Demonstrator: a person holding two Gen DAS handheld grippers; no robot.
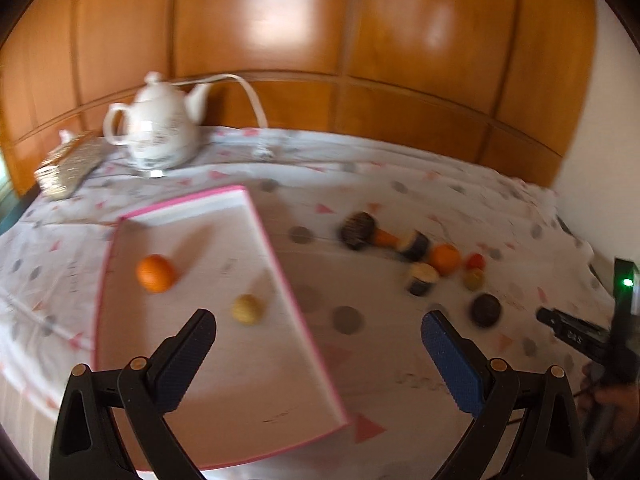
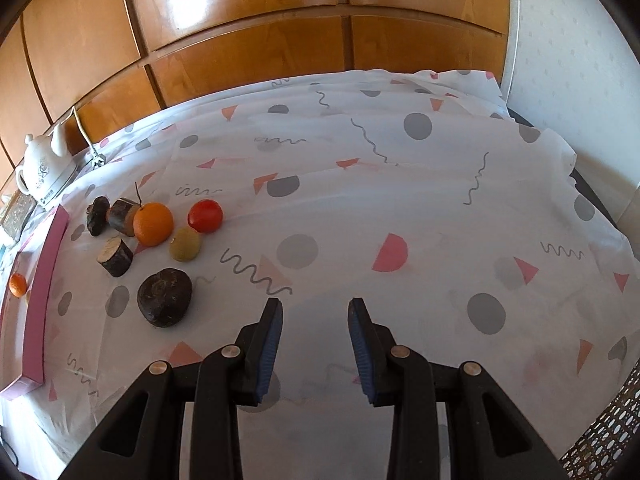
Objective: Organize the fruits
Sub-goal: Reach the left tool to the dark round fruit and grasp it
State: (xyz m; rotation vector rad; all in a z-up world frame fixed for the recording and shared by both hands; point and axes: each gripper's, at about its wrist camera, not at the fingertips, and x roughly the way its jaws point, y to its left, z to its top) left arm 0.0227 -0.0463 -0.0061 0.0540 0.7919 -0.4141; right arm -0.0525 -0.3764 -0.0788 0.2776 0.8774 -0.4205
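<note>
With both tools empty, the left tool (image 1: pixel 318 344) spread wide and the right tool (image 2: pixel 316 340) parted narrowly, we should widen the right, centre on the orange (image 2: pixel 153 224) right of the pink-rimmed tray (image 1: pixel 308 320), avoiding the tomato (image 2: pixel 205 216).

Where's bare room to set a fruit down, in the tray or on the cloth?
In the pink-rimmed tray, the near half below the orange and yellow fruit is bare. The cloth right of the tomato is free; around the log pieces it is crowded.
</note>
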